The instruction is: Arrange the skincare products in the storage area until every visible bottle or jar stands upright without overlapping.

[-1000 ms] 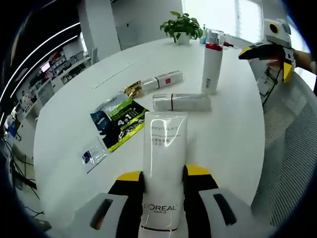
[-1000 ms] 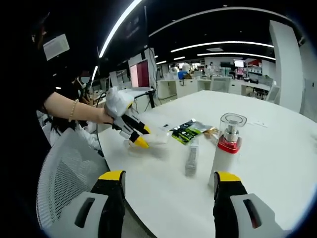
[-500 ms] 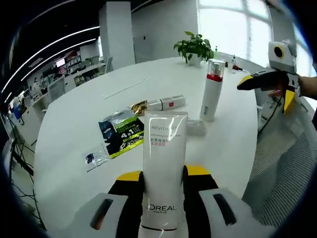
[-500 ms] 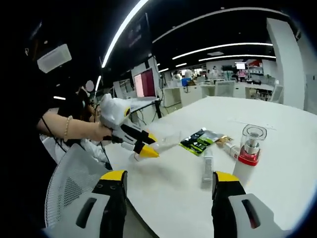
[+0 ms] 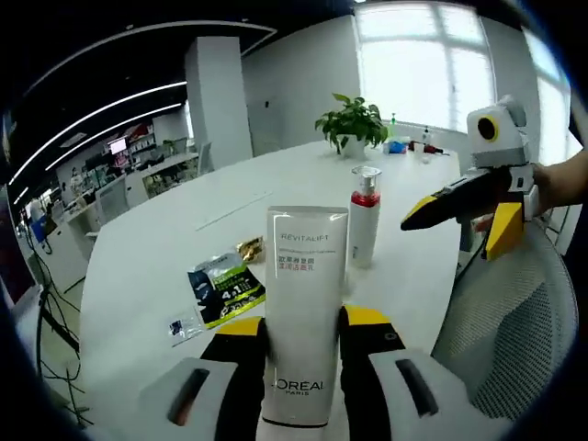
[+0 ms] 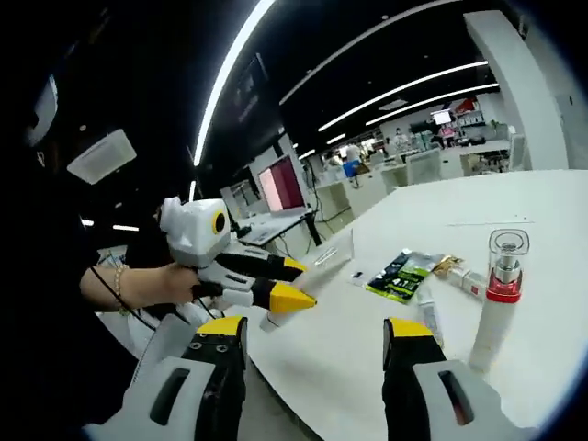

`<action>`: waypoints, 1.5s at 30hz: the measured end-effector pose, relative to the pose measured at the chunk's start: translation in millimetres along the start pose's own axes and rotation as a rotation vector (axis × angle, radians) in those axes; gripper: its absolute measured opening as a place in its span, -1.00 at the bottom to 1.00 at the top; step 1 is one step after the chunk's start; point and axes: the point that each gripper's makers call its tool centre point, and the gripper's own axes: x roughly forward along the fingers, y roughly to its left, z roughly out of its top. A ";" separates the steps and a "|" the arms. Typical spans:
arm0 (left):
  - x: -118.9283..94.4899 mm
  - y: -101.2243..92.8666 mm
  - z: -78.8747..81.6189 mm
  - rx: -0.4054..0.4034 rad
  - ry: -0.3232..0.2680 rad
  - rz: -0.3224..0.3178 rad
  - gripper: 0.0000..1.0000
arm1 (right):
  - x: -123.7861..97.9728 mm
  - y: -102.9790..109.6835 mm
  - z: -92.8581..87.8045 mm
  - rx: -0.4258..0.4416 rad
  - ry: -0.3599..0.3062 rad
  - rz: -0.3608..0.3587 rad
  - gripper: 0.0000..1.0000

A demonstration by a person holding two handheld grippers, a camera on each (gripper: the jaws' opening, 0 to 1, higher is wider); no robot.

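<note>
White round table (image 5: 138, 276) in an office. Left gripper (image 5: 303, 323) clamps an upright cream tube (image 5: 306, 312), apparently above the near edge; pump bottle (image 5: 364, 226) at one o'clock. Right gripper (image 6: 312, 335) gapes, empty.

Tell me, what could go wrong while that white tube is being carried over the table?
The left gripper pinches the white L'Oreal tube only near its lower end, so the smooth tube might slip or tilt. When it is set down, it could knock the upright pump bottle, which stands alone and looks easy to topple. The green sachet lies flat nearby, making an uneven footing.
</note>
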 end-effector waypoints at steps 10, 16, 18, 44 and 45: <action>-18.1 -23.8 14.9 0.035 -0.046 -0.007 -0.43 | 14.4 16.9 18.9 0.175 -0.112 0.026 0.10; -25.6 -36.1 23.1 0.073 -0.069 -0.017 -0.43 | 23.7 23.8 18.6 0.254 -0.143 0.028 0.05; -27.0 -40.8 26.5 0.084 -0.076 -0.020 -0.43 | 24.2 26.1 18.7 0.268 -0.147 0.030 0.02; -32.5 -63.8 38.4 0.125 -0.104 -0.020 -0.42 | 30.0 21.1 17.1 0.419 -0.188 -0.021 -0.85; -32.2 -63.7 37.7 0.124 -0.103 -0.021 -0.42 | 30.1 21.7 16.2 0.421 -0.177 -0.015 -0.87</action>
